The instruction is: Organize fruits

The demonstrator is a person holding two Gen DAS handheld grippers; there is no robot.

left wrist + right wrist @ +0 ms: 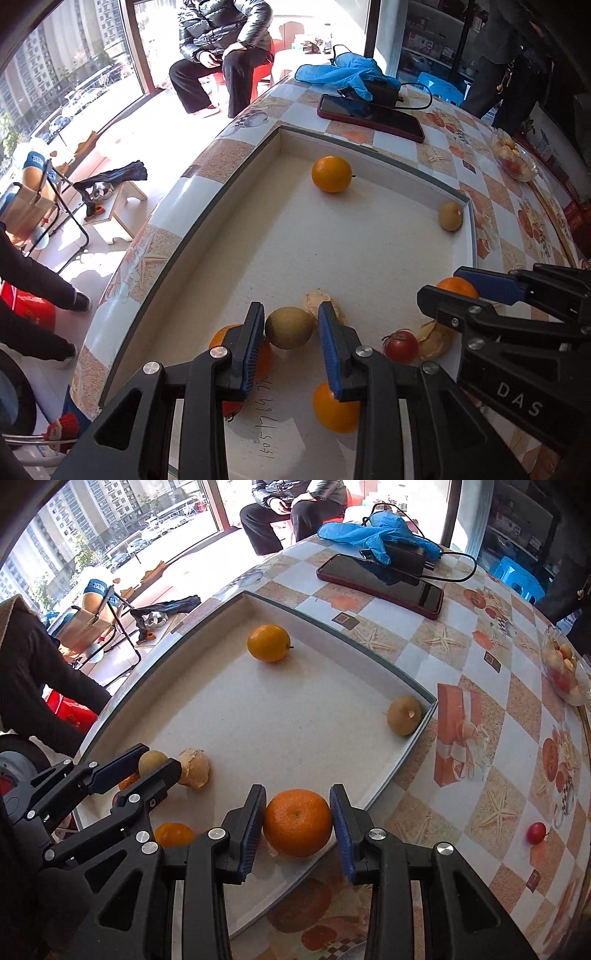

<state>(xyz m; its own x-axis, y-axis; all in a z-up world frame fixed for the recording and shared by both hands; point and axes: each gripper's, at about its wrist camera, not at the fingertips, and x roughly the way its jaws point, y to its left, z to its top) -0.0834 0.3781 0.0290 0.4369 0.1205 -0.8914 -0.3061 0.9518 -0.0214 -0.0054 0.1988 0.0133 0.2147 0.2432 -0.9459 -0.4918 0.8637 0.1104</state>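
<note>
A shallow white tray [369, 151] [413, 746] lies on the tiled table. My left gripper [291, 326] has its jaws around a brownish-green round fruit [290, 328], touching on the left, a small gap on the right. My right gripper [297, 821] closes on a large orange [297, 823] near the tray's front edge; it also shows in the left wrist view [456, 286]. Another orange [331, 174] [268, 643] and a tan fruit [450, 216] [404, 715] lie at the tray's far side.
More oranges [334, 410] [173, 834], a small red fruit [400, 345] and peel pieces [194, 762] lie in the tray. On the table: a phone [380, 585], blue gloves [373, 531], a glass fruit bowl [565, 672], a red cherry tomato [536, 832]. People sit and stand nearby.
</note>
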